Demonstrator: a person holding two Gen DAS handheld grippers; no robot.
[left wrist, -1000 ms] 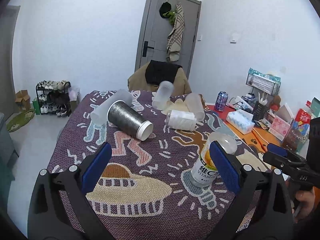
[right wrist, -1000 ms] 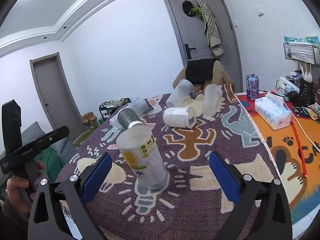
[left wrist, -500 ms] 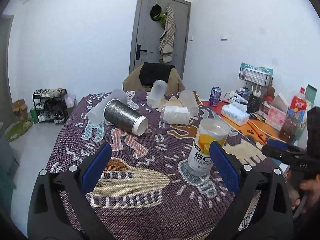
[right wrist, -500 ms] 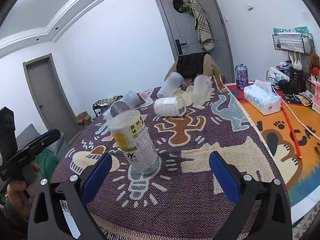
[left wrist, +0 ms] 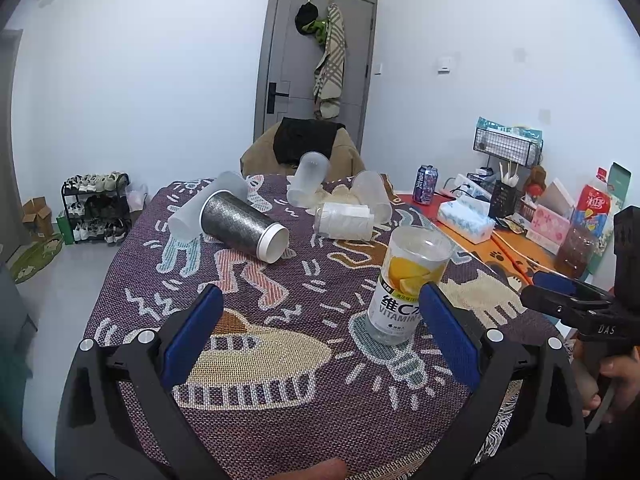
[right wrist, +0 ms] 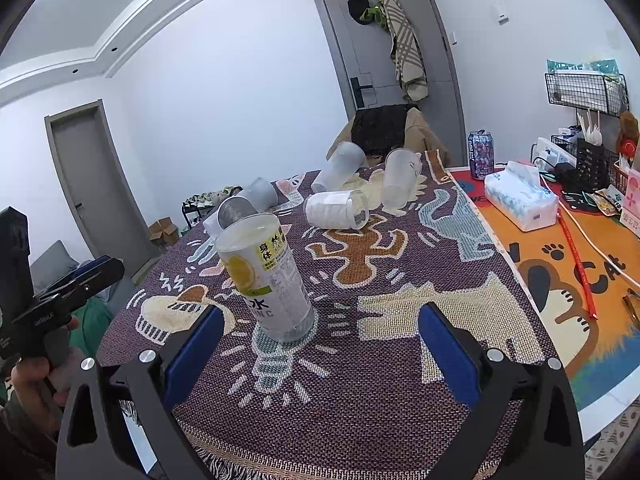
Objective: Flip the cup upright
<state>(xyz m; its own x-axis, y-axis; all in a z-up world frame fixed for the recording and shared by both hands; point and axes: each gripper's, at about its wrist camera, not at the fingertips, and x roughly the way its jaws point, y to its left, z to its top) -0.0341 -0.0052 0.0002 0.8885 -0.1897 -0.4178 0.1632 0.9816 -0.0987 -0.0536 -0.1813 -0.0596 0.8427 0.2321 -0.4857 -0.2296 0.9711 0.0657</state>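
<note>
A clear cup with a lemon vitamin label [left wrist: 408, 284] stands on the patterned cloth; it also shows in the right wrist view [right wrist: 268, 276]. Beyond it lie a silver tumbler [left wrist: 244, 226] on its side, a frosted cup [left wrist: 200, 206] behind it, and a ribbed white cup [left wrist: 344, 221]. Two frosted cups [left wrist: 308, 178] lean at the far end. My left gripper [left wrist: 316, 328] is open and empty, near the front edge, left of the labelled cup. My right gripper [right wrist: 320, 346] is open and empty, in front of the labelled cup.
A tissue pack [right wrist: 520, 200], a purple can [right wrist: 481, 155], a wire rack [right wrist: 588, 92] and a red bottle [left wrist: 596, 210] stand on the orange mat at the right. A chair with a coat [left wrist: 304, 148] sits behind the table.
Both grippers have drawn back toward the near edge and risen a little. The labelled cup stands alone on the cloth and looks farther off in both views.
</note>
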